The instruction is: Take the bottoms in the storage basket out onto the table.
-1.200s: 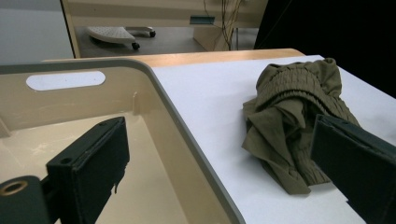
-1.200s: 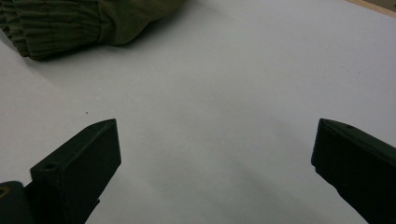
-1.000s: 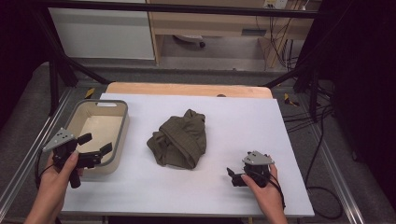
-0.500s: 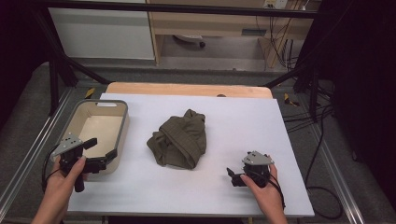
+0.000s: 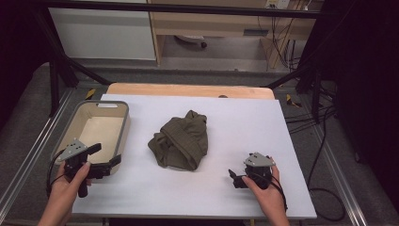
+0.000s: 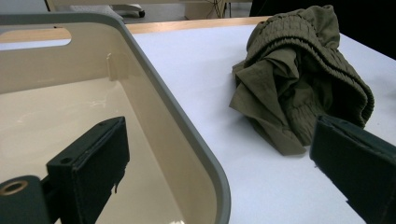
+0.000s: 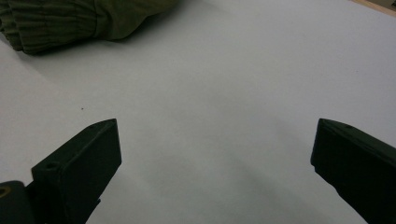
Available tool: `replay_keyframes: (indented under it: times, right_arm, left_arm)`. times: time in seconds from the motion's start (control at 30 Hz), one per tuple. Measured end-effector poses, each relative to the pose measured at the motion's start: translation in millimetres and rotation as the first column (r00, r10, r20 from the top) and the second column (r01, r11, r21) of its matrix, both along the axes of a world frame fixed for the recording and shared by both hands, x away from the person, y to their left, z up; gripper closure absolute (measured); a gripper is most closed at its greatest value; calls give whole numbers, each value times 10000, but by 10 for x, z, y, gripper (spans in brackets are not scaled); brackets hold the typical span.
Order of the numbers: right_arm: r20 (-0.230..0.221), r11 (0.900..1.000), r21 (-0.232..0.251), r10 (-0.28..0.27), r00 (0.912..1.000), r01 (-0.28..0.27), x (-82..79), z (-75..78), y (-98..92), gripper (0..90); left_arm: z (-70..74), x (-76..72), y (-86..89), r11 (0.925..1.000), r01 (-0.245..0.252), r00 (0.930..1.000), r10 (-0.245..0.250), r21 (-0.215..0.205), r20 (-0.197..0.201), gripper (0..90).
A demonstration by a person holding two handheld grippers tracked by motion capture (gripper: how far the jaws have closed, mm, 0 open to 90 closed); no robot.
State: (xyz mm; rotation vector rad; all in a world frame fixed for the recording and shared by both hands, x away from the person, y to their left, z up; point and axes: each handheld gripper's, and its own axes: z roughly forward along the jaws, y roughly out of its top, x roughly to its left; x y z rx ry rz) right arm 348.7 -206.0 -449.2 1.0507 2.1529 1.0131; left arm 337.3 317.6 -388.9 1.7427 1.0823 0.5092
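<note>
- Olive-green cloth garment (image 5: 179, 140) lies crumpled in a heap at the middle of your white counter (image 5: 291, 193), untouched by either gripper; nothing has been gathered or lifted.
- Beige bin (image 5: 121, 134) with the grey rim stands at your left edge of the counter, and its floor is bare as far as the high view and the left gripper view show. If the garment is meant for the bin, I judge that work not yet begun: reach, grasp, carry and release all remain.
- Your left gripper (image 5: 104, 160) hangs over the near right corner of the bin, its fingers (image 6: 91, 161) spread wide and holding nothing; one sits over the bin's inside, the other over the counter, with the rim between them.
- Your right gripper (image 5: 234, 178) rests low at the near right of the counter, well apart from the garment. Its fingers (image 7: 79, 165) are likewise spread wide, with bare counter between them and nothing held.
</note>
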Motion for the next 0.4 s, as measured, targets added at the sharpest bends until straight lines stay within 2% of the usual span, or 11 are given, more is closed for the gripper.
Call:
replay_keyframes:
  times: [0.27,0.4]
  right_arm:
    - [-73,9999,-48,-111,9999,110,4,-6,-7,22]
    - [-179,9991,-104,-412,9990,411,22,-22,-23,22]
  left_arm:
    - [-63,-38,-4,9998,57,10000,-55,-175,66,45]
    - [7,-65,-43,9994,-20,9990,36,-358,439,52]
